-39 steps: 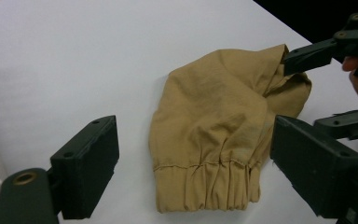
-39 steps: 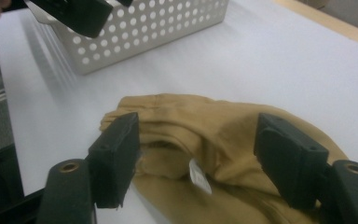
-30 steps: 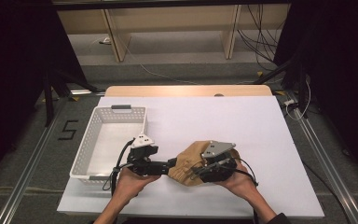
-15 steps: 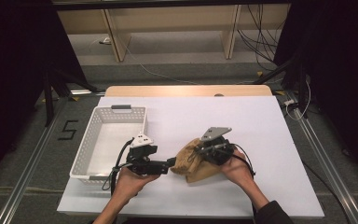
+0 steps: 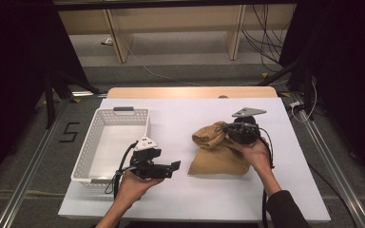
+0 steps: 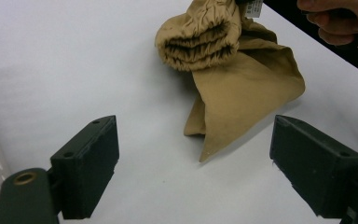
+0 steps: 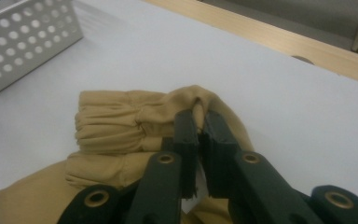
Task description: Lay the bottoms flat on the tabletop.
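1. A white table (image 5: 275,190) fills the middle of the high view, its pale wooden far edge showing beyond the white surface and grey floor on either side.
2. A white perforated basket (image 5: 95,128) sits on the left part of the table, its dark handle at the far rim; its holed wall also appears at the upper left of the right gripper view (image 7: 23,42).
3. A tan cloth garment (image 5: 216,159) lies right of centre on the table, well apart from the basket. Its flat lower part rests on the white surface, while a gathered, elastic-ribbed band is folded over and raised at the far end. The left gripper view shows the ribbed opening (image 6: 200,39) lifted above the flat panel, with a small white label near its top edge.
4. The right tool (image 5: 228,130), gripped in the person's right hand (image 5: 256,154), is clamped tight on the raised fold of the garment; the right gripper view shows its two black jaws pressed together with a pinch of tan fabric between them (image 7: 199,135). A grey three-cornered plate rides on top of it.
5. The left tool (image 5: 173,167), held in the person's left hand (image 5: 133,183), hovers over bare table between the basket and the garment, pointing toward the cloth. The left gripper view shows its jaws spread wide with nothing between them (image 6: 193,172), and the garment's lower corner just ahead.
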A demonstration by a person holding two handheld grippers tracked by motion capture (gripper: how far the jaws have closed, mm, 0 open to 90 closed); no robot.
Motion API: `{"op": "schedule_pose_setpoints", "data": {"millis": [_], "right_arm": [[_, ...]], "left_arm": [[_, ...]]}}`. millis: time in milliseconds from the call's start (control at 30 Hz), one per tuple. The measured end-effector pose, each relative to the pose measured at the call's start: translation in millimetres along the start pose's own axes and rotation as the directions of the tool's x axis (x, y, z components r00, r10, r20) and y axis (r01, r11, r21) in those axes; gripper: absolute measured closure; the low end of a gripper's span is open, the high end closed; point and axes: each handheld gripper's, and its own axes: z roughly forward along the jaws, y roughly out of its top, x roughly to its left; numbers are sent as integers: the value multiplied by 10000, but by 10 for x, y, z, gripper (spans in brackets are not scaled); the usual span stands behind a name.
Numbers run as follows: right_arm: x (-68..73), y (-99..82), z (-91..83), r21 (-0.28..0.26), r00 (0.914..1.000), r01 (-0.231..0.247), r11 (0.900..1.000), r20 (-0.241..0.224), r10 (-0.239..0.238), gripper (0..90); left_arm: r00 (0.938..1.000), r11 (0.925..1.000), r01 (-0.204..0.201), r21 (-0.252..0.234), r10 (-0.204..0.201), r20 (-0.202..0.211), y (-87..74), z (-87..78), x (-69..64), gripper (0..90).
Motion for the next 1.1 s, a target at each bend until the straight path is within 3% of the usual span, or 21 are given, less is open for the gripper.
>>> {"op": "schedule_pose_setpoints", "data": {"millis": [267,533,667,767,900,1000,1100], "right_arm": [[-303,-85,-30,-155,9949,-617,9980,795,628,852],[-756,-278,-82,-258,9688,-2005,9794,1436,2021,841],[-867,-356,-118,-102,9616,-2226,9749,1625,2213,820],[-921,-379,-201,-367,9555,-2426,9694,1639,2454,758],[-914,-367,-429,-843,9621,-2334,9687,1246,2426,602],[-827,-390,-554,-775,9728,-1946,9778,1127,2025,450],[-724,-452,-618,-592,9831,-1439,9878,1053,1495,369]], "left_arm": [[9999,9999,-99,78,98,29,-11,14,-22,158],[9998,9997,-149,200,147,100,-24,58,-53,158],[9998,9995,-200,235,198,95,-36,71,-66,158],[9996,9990,-263,362,260,92,-61,99,-72,159],[9995,9985,-300,466,293,154,-81,163,-98,162],[9987,9965,-473,696,460,201,-118,237,-148,164],[9981,9951,-550,822,524,330,-135,325,-184,164]]}}
